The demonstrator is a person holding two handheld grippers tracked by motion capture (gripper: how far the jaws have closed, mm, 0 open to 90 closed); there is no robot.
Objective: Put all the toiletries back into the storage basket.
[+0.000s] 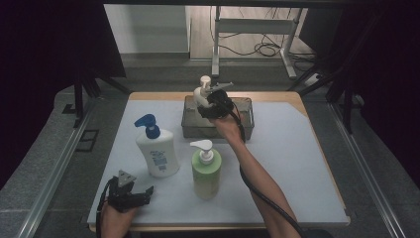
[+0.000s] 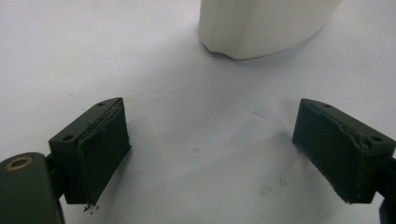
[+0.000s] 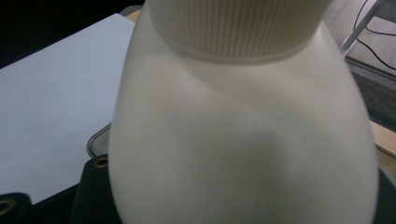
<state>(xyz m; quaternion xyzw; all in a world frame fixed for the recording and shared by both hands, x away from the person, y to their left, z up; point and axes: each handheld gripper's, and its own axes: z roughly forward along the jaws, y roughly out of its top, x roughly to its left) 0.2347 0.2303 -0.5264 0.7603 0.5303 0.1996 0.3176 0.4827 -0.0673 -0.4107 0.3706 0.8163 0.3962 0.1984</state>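
My right gripper (image 1: 212, 101) is shut on a cream pump bottle (image 1: 201, 93) and holds it upright over the grey see-through bin (image 1: 246, 128) at the back of the table. In the right gripper view the cream pump bottle (image 3: 243, 130) is so close that it hides the jaws. My left gripper (image 1: 143, 191) rests at the table's front left, open, with nothing between its fingers. The left gripper view has my left gripper (image 2: 210, 140) over bare white tabletop, the base of the white bottle (image 2: 261, 23) just ahead.
A white bottle with a blue pump (image 1: 157, 153) stands left of centre. A green bottle with a white pump (image 1: 205, 173) stands beside it, near the right forearm. The right gripper's cable trails along that arm. Bare white table (image 1: 297, 168) lies to the right.
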